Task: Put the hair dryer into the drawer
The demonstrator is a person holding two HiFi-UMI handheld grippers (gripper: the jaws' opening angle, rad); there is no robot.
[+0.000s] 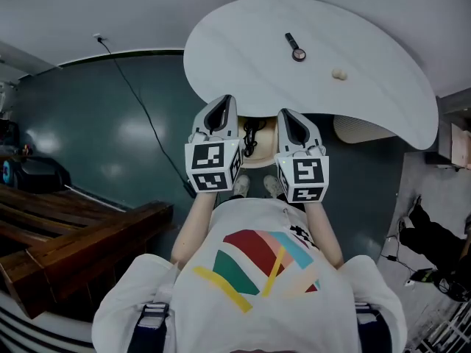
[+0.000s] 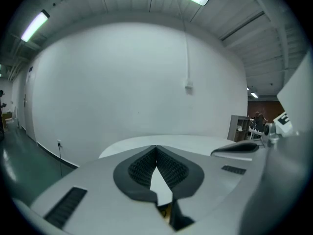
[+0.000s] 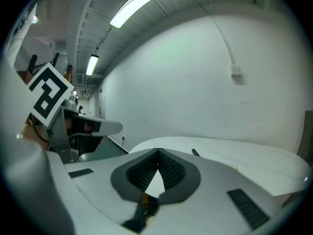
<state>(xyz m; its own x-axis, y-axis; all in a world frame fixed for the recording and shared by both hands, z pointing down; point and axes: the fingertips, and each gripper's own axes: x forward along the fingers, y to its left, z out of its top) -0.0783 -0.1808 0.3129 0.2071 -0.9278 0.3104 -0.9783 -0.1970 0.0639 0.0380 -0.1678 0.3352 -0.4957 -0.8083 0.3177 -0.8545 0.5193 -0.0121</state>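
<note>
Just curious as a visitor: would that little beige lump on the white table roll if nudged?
Probably: the lump looks rounded and the table looks smooth, so it might roll or skid. It is tiny, so likely light. Whether soft or hard, I cannot tell.

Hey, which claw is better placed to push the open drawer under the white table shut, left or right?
Left, only marginally: it's close to a tie. The left claw and right claw are both shut, empty and side by side, flanking the drawer; the left tip sits slightly nearer the table.
</note>
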